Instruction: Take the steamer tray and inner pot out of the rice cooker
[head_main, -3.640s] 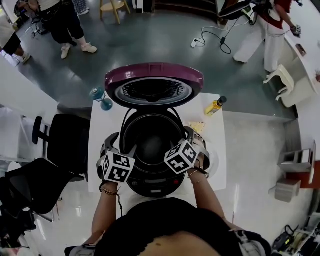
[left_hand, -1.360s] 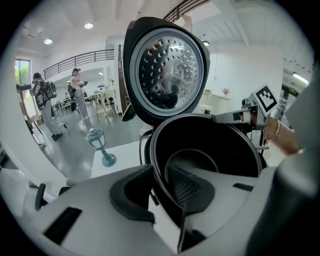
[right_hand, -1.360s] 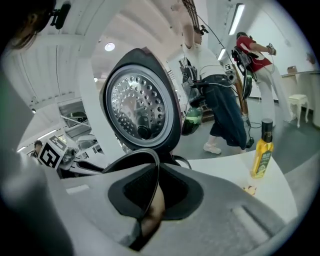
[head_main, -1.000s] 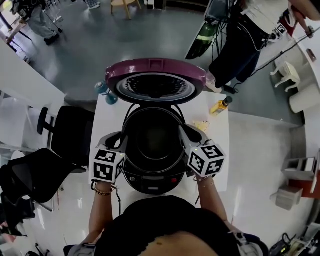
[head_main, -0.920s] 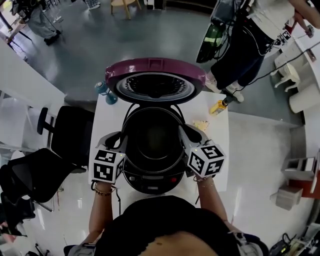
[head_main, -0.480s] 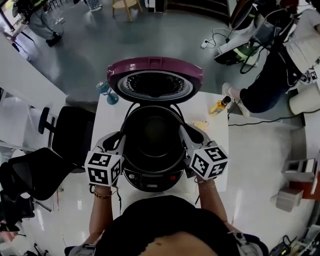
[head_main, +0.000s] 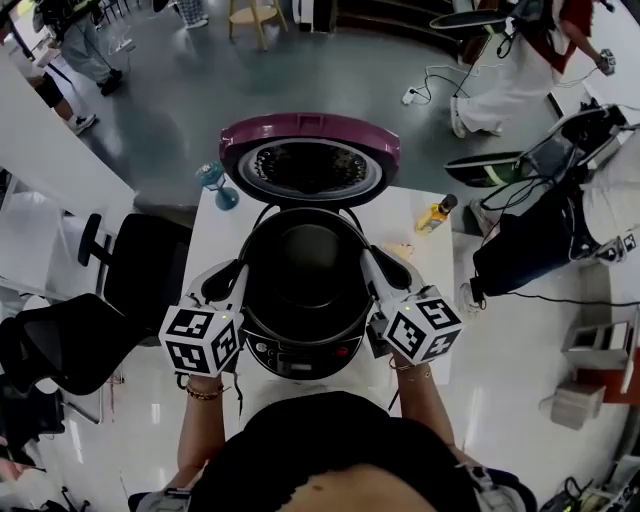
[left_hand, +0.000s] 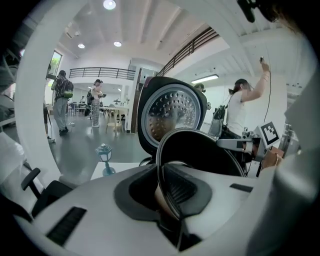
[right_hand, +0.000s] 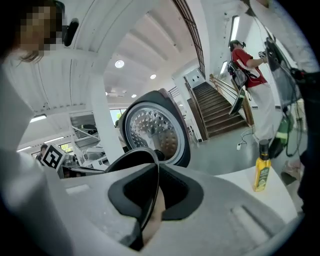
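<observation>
At the far left corner of the tabletop (head_main: 425, 250) stands a small blue ornament (head_main: 213, 183), well clear of the work. Next comes my left gripper (head_main: 238, 282) on the left rim of the inner pot (head_main: 305, 285); its jaws are closing, narrow, with the thin rim pinched between the pads.

The pot sits in the rice cooker (head_main: 300, 352), which fills the middle of the tabletop and reaches its near edge; the purple lid (head_main: 310, 160) stands open at the far side. My right gripper (head_main: 372, 268) is clamped narrow on the right rim, directly across from the left. A yellow bottle (head_main: 433, 213) stands near the far right corner.

I judge the step to be the lift-out of the pot, held at two opposite points; I see no steamer tray on the table, and cannot tell whether one lies inside.

The next move calls for an even rise on both sides until the base clears the cooker's mouth, then a carry to bare tabletop — away from the lid.

The pot is round, so it has no long axis across; its own axis runs mouth to base and stands upright — mouth up, rim about level.
</observation>
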